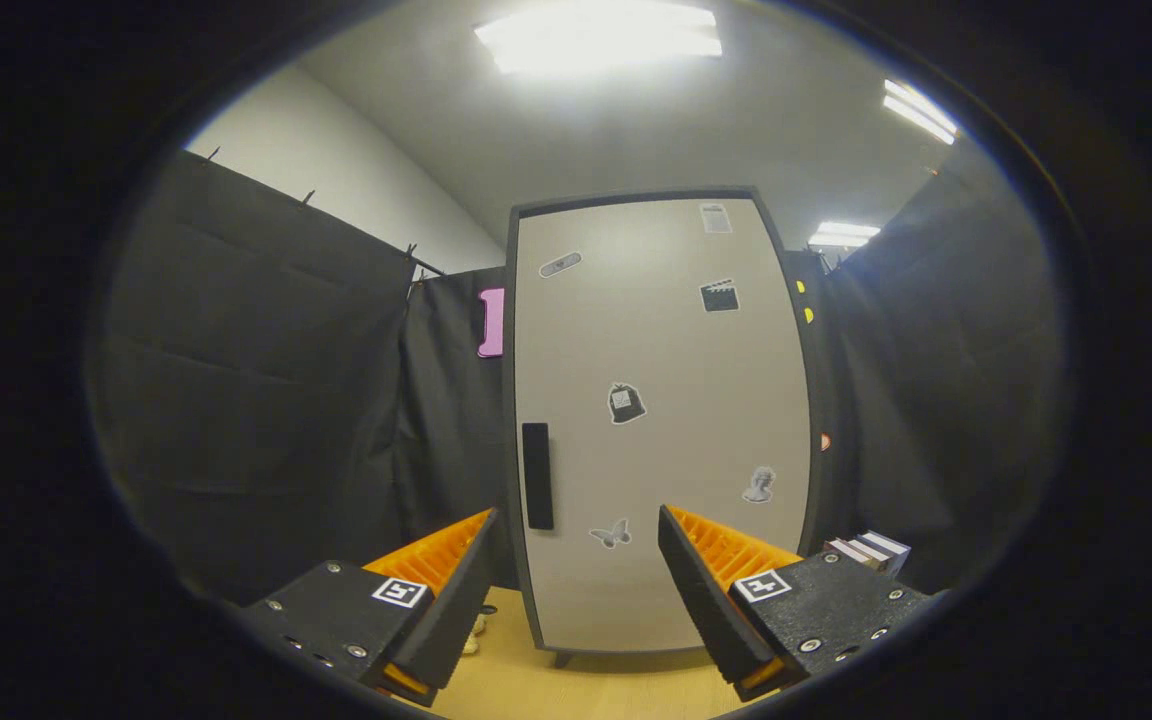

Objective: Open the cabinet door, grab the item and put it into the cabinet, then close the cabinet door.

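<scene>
In the gripper view the tool [576, 560] is held wide apart and holds nothing, and the cabinet [661, 420] stands straight ahead of it on the desk [586, 690], with its door [666, 330] closed. The dark handle [536, 475] sits just beyond the left finger, so I think the wide opening is meant for taking it. Some boxes [871, 550] lie beyond the right finger, beside the cabinet; maybe these are the item, but I cannot tell.

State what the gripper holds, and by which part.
Nothing. The gripper is open, its fingers apart and empty, short of the closed cabinet door.
</scene>
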### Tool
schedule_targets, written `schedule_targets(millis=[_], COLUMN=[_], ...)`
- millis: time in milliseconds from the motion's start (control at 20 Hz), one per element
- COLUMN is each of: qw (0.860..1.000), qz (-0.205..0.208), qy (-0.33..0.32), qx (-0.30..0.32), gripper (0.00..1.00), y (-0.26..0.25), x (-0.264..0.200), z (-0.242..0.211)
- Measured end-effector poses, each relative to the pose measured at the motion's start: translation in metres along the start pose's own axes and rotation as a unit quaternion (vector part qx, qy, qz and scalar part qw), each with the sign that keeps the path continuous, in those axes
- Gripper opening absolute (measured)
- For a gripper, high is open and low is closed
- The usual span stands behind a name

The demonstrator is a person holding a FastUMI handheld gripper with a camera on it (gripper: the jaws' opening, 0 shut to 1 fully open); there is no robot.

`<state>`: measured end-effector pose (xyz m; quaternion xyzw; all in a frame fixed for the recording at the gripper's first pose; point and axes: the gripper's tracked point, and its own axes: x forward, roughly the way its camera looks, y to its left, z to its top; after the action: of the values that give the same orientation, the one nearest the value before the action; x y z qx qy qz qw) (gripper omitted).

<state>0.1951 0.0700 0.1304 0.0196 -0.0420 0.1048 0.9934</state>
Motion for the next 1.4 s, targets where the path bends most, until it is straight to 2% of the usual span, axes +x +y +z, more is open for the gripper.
schedule_targets(millis=[200,500,850,1150,1400], qw=[1.000,1.000,0.999,0.999,0.999], qz=[-0.002,0.012,0.026,0.025,0.014], qy=[0.001,0.020,0.034,0.045,0.046], qx=[0.000,0.017,0.021,0.005,0.009], gripper=[0.95,0.95,0.91,0.76,0.54], y=[-0.001,0.014,0.036,0.045,0.045], x=[0.048,0.112,0.166,0.191,0.199], z=[0.003,-0.017,-0.033,-0.039,-0.042])
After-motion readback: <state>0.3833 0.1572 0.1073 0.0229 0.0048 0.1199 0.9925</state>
